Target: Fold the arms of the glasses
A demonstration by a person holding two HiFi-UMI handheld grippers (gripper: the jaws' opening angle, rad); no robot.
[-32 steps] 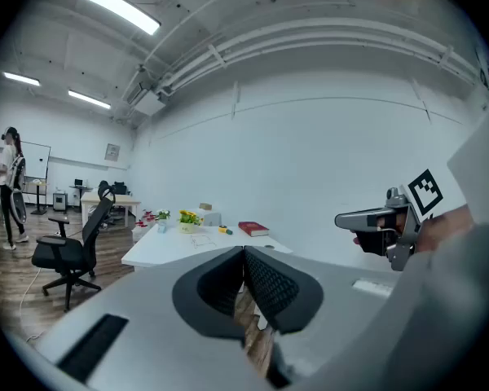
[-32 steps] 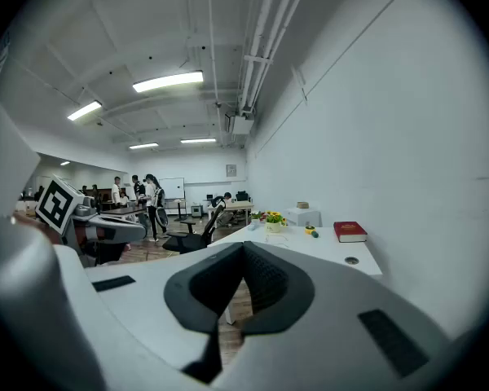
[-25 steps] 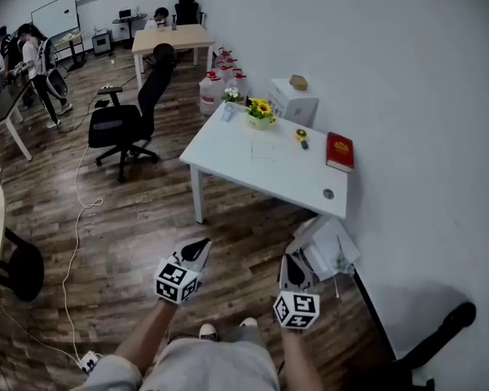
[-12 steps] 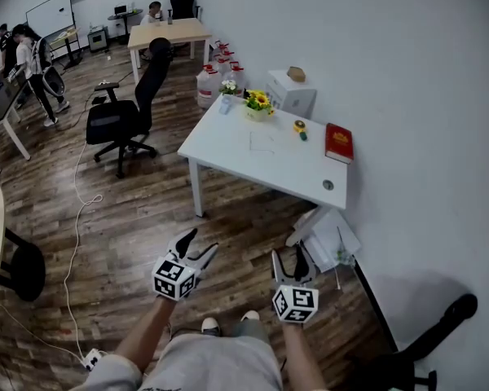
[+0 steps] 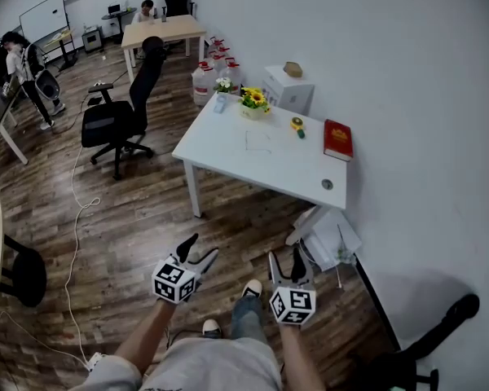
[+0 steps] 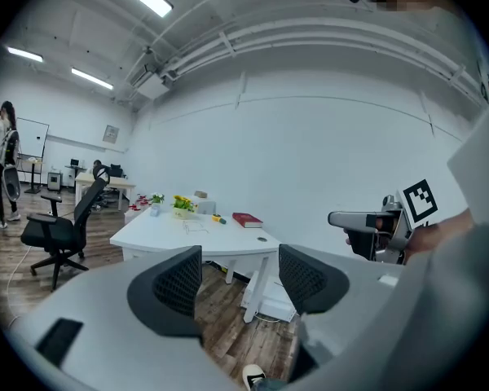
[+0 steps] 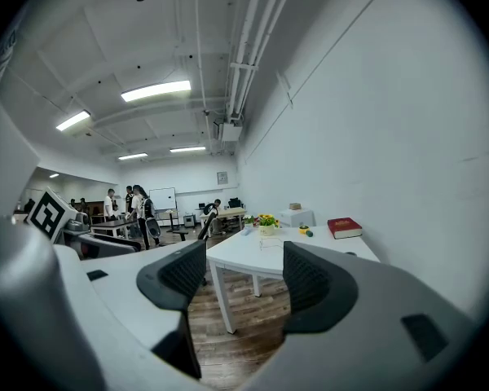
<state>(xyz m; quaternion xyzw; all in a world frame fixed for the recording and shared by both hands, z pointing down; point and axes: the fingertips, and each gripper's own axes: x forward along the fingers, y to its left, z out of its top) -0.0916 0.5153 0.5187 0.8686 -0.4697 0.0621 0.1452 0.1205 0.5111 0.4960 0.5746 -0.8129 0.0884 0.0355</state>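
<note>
While both tongs hang over the wood floor, well short of the tabletop, neither one is carrying anything. Left tongs and right tongs have both just been opening, and they stand wide with only air between the jaws. So that's two tongs, side by side, pointing toward the tabletop.

One pair of glasses lies around the middle of the tabletop, thin wire frame, too small to tell how the arms sit. Also up there:

- one red book by the wall-side edge
- one pot of sunflowers at the far edge
- one small yellow gadget between those two
- one little round dark thing near the corner closest to the right tongs

One black office chair stands on the floor off the tabletop's left edge.
</note>
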